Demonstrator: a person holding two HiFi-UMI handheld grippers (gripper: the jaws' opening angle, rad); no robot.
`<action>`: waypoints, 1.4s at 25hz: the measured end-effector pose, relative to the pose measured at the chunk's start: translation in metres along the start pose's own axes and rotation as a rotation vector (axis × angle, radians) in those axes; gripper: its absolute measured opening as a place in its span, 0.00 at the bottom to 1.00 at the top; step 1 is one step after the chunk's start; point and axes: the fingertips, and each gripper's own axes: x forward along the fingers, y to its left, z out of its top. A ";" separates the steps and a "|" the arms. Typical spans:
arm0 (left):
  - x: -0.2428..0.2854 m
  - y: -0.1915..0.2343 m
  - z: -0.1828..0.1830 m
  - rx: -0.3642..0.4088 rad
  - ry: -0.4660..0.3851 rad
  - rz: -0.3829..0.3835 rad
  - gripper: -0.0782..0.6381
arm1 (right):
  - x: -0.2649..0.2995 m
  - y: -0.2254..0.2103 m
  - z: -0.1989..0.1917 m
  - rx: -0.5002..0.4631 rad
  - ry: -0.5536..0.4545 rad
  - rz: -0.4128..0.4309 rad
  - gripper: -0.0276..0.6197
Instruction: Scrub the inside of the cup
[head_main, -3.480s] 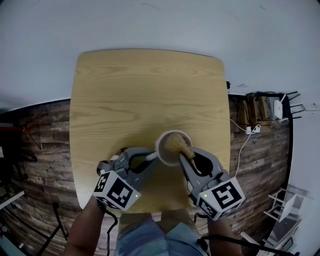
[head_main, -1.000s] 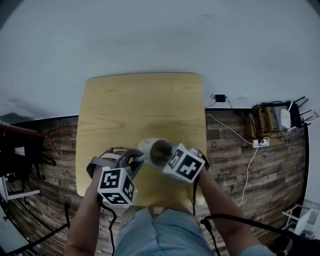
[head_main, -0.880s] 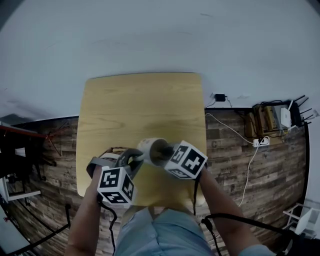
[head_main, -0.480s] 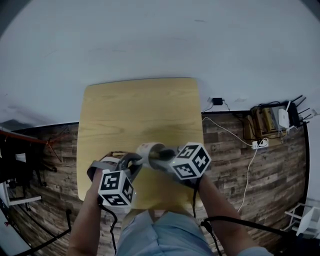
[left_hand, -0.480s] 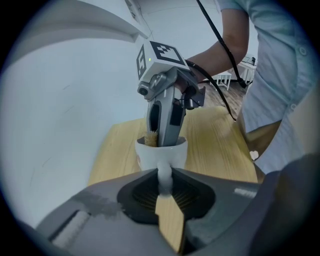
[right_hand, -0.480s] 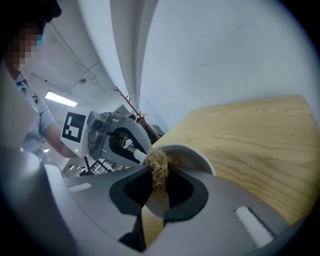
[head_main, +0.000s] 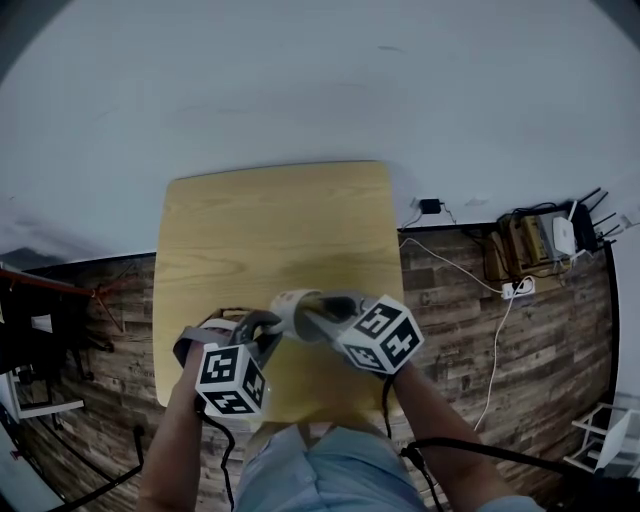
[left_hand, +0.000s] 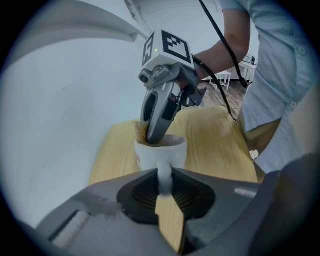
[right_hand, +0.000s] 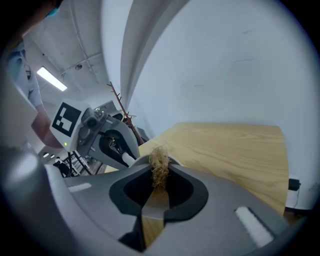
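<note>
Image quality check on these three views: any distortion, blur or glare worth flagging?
Head view: heavy fisheye, the table edges bow, corners vignette dark, no glare. Left gripper view: round black vignette; the cup is fairly sharp, the near foreground soft. Right gripper view: same vignette, a ceiling light strip blows out at upper left, the scrubber fibres are legible.

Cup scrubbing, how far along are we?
Done: the left gripper clamps the cup by its handle, and the right gripper grips the scrubber. In hand: the scrubber is pushed into the cup's mouth. Left: the cup's inside is hidden, so cleanliness can't be judged; withdrawing the scrubber remains.
</note>
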 end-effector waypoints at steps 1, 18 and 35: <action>0.000 0.000 0.000 0.000 0.000 0.001 0.21 | -0.001 -0.002 0.000 -0.025 0.004 -0.027 0.13; -0.001 -0.004 0.006 0.037 0.022 0.030 0.21 | -0.007 0.001 -0.046 -0.176 0.218 -0.092 0.13; 0.001 -0.012 0.011 0.089 0.045 0.021 0.21 | -0.004 0.024 -0.020 -0.021 0.079 0.014 0.13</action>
